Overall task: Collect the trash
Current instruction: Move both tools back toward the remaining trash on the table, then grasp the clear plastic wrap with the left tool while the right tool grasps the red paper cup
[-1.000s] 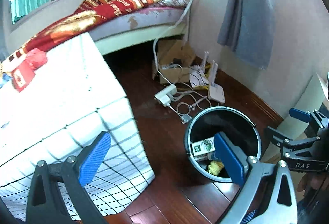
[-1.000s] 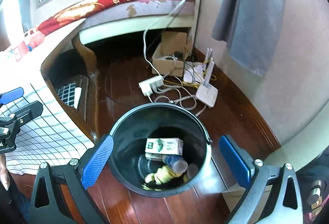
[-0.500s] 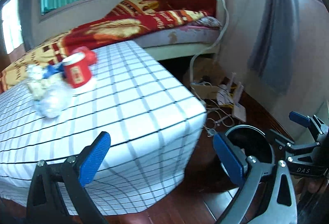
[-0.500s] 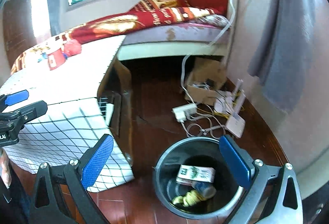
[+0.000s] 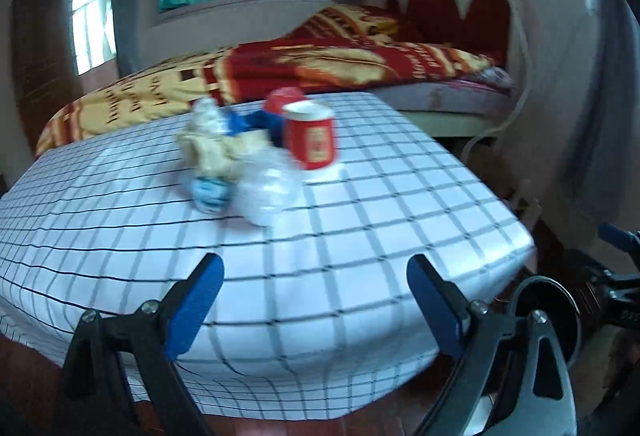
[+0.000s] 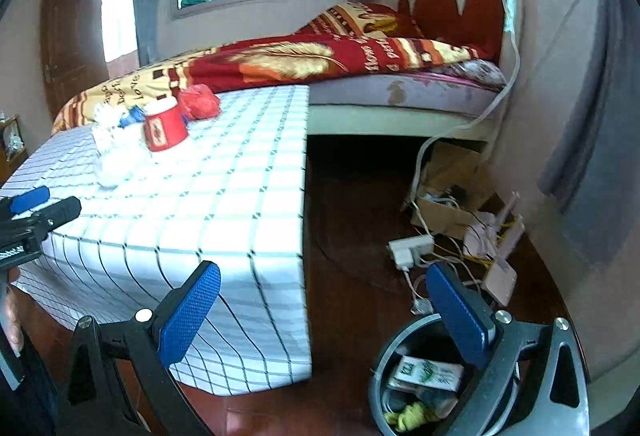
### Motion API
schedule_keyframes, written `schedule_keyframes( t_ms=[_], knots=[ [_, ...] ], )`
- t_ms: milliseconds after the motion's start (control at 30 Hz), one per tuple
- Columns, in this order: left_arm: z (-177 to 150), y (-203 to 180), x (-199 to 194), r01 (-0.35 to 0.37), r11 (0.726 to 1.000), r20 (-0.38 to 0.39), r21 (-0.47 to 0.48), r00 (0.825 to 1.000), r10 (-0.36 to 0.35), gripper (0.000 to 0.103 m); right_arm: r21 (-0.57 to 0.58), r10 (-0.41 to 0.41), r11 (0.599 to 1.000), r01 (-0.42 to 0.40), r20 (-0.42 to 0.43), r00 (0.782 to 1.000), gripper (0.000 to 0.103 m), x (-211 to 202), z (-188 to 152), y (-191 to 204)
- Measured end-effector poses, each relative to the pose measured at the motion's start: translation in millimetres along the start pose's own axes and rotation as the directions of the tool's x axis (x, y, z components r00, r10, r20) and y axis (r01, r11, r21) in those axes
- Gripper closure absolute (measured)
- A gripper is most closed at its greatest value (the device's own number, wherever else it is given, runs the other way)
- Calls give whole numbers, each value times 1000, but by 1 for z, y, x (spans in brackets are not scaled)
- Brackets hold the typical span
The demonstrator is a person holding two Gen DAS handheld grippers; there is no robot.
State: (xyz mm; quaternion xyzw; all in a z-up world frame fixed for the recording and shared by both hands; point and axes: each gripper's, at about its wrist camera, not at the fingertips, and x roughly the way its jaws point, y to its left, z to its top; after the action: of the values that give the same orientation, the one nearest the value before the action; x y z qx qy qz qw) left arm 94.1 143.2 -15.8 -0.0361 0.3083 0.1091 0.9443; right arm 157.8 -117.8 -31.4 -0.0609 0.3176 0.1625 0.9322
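Note:
A heap of trash lies on the checked tablecloth: a red paper cup, a clear crumpled plastic bag, crumpled beige paper, a blue-labelled can and a red bag. The cup also shows in the right wrist view. My left gripper is open and empty, in front of the table's near edge. My right gripper is open and empty, above the floor by the black bin, which holds a green-and-white carton and yellow scraps.
A bed with a red and yellow blanket stands behind the table. A cardboard box, a power strip, cables and routers lie on the wooden floor by the right wall. The bin rim shows at the lower right.
Both grippers have risen and tilted up from the bin toward the table. The trash heap has come nearer the middle of the left view. Both stay open.

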Motion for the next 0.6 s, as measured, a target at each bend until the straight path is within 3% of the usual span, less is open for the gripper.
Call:
schedule_keyframes(
  t_ms=[233, 467, 600],
  knots=[
    [16, 40, 38, -45, 998, -13, -50, 999, 44, 18, -35, 69, 997, -69, -4, 998, 0, 35, 34, 44],
    [31, 49, 85, -3, 997, -76, -74, 997, -2, 24, -86, 85, 992, -88, -31, 996, 0, 71, 53, 72],
    [34, 48, 99, 44, 996, -99, -77, 994, -52, 35, -83, 90, 992, -94, -51, 995, 0, 89, 63, 74]
  ],
)
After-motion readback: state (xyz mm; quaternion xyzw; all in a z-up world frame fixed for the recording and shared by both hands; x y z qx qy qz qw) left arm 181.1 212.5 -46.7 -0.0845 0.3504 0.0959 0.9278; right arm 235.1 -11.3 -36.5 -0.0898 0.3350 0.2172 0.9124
